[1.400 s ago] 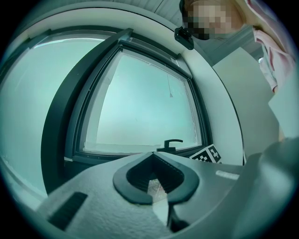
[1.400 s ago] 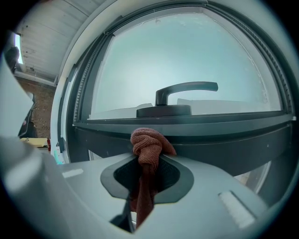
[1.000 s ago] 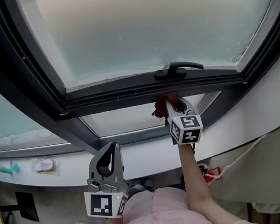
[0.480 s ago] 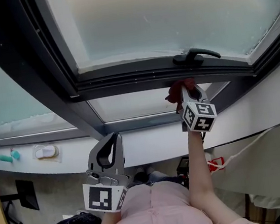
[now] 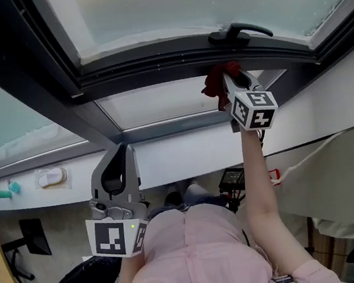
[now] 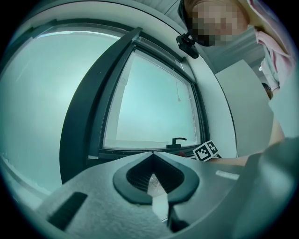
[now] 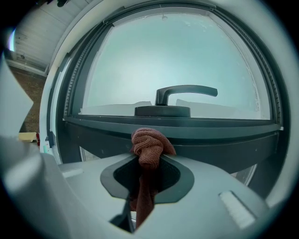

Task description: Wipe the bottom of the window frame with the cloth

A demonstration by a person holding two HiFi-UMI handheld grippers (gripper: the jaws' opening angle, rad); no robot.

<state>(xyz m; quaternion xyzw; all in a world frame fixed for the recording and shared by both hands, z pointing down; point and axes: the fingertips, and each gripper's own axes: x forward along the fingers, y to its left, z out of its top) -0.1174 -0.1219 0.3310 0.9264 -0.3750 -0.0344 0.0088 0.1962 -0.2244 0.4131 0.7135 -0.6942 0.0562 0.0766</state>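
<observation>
A bunched reddish-brown cloth (image 7: 148,145) sticks out past the jaws of my right gripper (image 7: 150,154), which is shut on it. In the head view the cloth (image 5: 218,79) is held up against the dark bottom rail of the window frame (image 5: 154,63), just below the black handle (image 5: 240,31). The right gripper (image 5: 229,84) reaches up on an outstretched arm. My left gripper (image 5: 115,171) hangs low by the person's body, shut with nothing in it, far from the frame. In the left gripper view its jaws (image 6: 152,153) meet at the tips.
A white sill (image 5: 185,156) runs below the lower pane. A thick dark mullion (image 5: 33,79) slants down at the left. Small items (image 5: 51,179) lie on the sill at left. A white cable (image 5: 320,148) hangs at the right.
The view has tilted down, and the window sits higher in the frame. The right gripper with the cloth stays under the handle, shifted slightly right along the rail. The left gripper has dropped lower.
</observation>
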